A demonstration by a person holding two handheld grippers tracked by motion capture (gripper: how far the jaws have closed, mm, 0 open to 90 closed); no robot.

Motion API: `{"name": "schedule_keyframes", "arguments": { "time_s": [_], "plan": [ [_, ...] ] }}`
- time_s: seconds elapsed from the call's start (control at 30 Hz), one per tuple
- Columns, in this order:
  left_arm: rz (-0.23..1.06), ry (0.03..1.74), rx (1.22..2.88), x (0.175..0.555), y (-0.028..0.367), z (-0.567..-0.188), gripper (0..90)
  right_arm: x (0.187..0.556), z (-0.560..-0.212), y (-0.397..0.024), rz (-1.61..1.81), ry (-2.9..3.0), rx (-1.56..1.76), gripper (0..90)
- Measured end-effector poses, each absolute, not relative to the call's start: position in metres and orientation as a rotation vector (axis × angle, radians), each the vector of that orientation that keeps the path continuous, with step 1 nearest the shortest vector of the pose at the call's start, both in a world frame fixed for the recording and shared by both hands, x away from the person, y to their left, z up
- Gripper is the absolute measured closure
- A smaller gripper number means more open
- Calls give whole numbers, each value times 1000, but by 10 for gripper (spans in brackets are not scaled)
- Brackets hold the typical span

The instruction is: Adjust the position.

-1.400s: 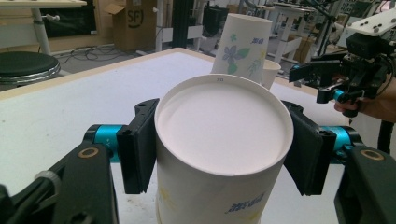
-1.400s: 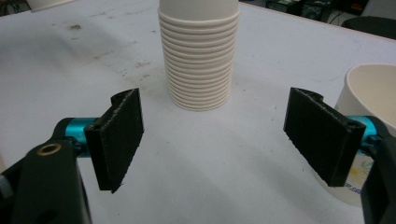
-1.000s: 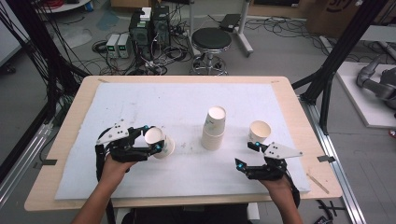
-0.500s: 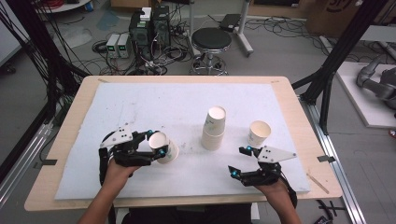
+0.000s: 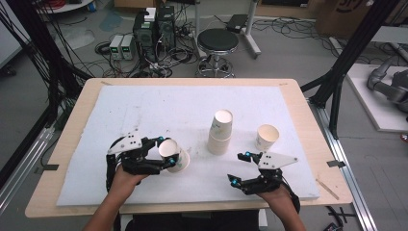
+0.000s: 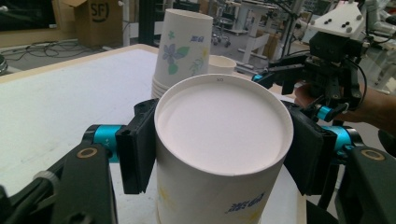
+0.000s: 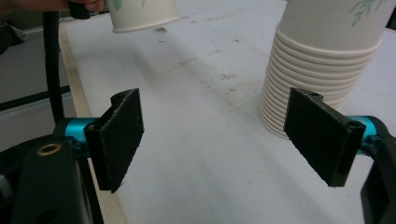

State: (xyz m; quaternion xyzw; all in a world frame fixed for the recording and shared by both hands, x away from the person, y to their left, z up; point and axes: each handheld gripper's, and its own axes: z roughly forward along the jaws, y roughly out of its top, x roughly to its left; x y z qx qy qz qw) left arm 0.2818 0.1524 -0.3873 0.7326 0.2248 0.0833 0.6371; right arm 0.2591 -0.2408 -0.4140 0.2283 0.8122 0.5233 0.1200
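While your left hand-held gripper (image 5: 166, 155) pinches the cup (image 6: 219, 154) by its sides just below the rim, keep the squeeze light: a paper wall dents easily, and both pads already press flat against it. The cup hangs tilted over the white mat at the near left of the counter (image 5: 293, 96), its open mouth turned up and toward the gripper's camera, its base angled down and away, so the long axis leans rather than stands upright. Judging by the layout, you're carrying it toward the stack (image 5: 220, 132) at mid-counter; to nest it, bring that axis in line with the stack's before lowering, and don't let go until the cup sits squarely.

Your right hand-held gripper (image 5: 243, 168) sits near the front edge with its jaws spread and nothing between them; the stack's ribbed rims stand just beyond its far jaw. Use it to steady the stack's base if needed. Farther right, a single cup (image 5: 267, 137) stands upright, mouth up.
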Motion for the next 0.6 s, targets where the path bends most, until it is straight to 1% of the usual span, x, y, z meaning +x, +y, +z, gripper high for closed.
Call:
{"name": "schedule_keyframes", "arguments": {
  "time_s": [0.33, 0.6],
  "plan": [
    [158, 465, 1678, 282, 144, -386, 345, 259, -412, -228, 1547, 2401, 614, 205],
    [121, 423, 1678, 280, 140, -385, 345, 262, -410, -208, 1565, 2472, 541, 205]
  ]
}}
